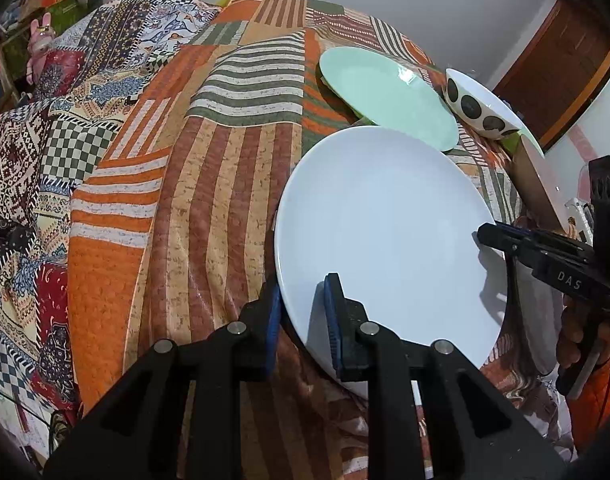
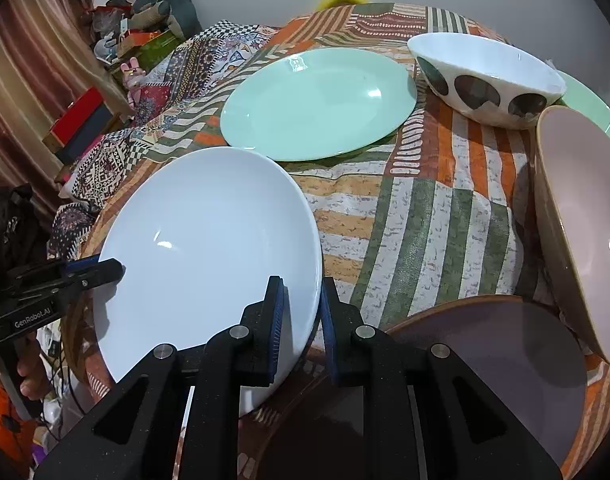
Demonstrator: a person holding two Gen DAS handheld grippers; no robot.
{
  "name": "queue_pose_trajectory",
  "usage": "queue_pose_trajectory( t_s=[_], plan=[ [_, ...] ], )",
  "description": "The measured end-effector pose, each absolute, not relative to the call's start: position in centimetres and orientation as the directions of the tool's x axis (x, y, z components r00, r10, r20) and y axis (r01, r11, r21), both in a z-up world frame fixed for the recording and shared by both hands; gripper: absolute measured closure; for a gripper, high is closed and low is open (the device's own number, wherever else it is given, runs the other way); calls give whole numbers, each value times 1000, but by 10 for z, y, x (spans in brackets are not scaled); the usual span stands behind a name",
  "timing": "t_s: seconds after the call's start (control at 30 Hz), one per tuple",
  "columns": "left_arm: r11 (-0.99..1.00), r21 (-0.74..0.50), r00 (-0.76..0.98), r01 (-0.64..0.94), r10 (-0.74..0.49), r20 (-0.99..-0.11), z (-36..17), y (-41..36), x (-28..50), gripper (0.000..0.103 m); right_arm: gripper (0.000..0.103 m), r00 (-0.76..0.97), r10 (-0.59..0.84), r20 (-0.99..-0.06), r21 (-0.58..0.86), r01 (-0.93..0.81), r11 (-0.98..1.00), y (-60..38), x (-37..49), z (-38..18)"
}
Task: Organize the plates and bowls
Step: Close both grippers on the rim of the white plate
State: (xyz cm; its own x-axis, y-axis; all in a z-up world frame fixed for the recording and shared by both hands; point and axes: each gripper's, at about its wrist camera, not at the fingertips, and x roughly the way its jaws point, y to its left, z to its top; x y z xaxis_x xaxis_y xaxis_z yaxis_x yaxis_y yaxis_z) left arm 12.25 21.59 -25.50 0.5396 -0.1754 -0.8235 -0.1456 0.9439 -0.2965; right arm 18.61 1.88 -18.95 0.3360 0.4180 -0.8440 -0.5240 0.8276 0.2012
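A round table (image 2: pixel 445 216) covered with a patchwork cloth of orange, green and cream stripes carried several dishes. Nearest the cameras sat a white plate (image 2: pixel 209 248), gripped at two opposite edges. The left hand-held gripper (image 1: pixel 303 320) had its blue-padded fingers closed on the plate's near left rim, one finger above the rim and one below. The right hand-held gripper (image 2: pixel 301 320) was clamped the same way on the plate's near right rim (each tool also showed in the other's view, reaching in from the side with its tips over the plate's edge). The white plate appeared tilted, though whether it had left the cloth could not be told.

Just beyond the white plate lay a mint-green plate (image 2: pixel 319 104), flat on the cloth, its near edge close to the white plate's far edge. To the right of it, further back, stood a white bowl with dark round spots (image 2: pixel 489 80), resting on a second green plate (image 2: pixel 597 116) of which only a sliver showed. At the near right lay a dark brownish plate (image 2: pixel 505 360), and beside it on the far right a pale pink bowl (image 2: pixel 585 232) tipped on its side, its opening facing left.

Part of a hand (image 1: pixel 577 332) with an orange sleeve held the right tool's handle. Boxes and a small toy cluttered the far left background
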Motion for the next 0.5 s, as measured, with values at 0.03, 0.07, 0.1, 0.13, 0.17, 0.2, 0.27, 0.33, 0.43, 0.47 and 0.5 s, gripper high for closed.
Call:
queue_pose_trajectory(
  t_s=[0.03,0.07,0.1,0.13,0.17,0.2,0.27,0.33,0.43,0.47,0.5],
  plan=[
    [944,-294,538,-149,-172,-825,-255,215,122,83,86,337,415,-845,196,-526,828,19,186,-189],
    [944,-292,538,-152,-169,-826,-254,215,120,83,86,338,412,-846,193,-526,828,20,185,-189],
    [943,-291,537,-158,-165,-827,-253,214,120,83,86,338,410,-847,193,-524,829,20,185,-189],
    [943,-291,537,-161,-163,-828,-253,214,118,83,86,338,408,-848,192,-523,831,21,184,-188],
    [943,-290,536,-165,-161,-829,-253,213,117,83,86,339,411,-846,194,-521,831,20,183,-187],
    [943,-289,535,-167,-160,-830,-252,212,116,83,86,341,413,-845,196,-521,831,20,183,-187],
    [942,-290,533,-169,-160,-831,-251,211,113,83,86,344,417,-841,200,-519,831,20,181,-185],
    [941,-291,534,-173,-158,-830,-248,209,110,83,86,348,420,-838,200,-521,830,19,179,-182],
    [938,-298,544,-175,-160,-824,-242,208,106,83,86,354,424,-833,202,-520,830,17,176,-178],
    [937,-302,549,-175,-161,-820,-240,207,105,83,86,357,425,-832,202,-519,830,16,175,-177],
    [937,-304,554,-174,-162,-816,-236,206,103,82,86,362,427,-829,202,-519,831,16,173,-175]
  ],
)
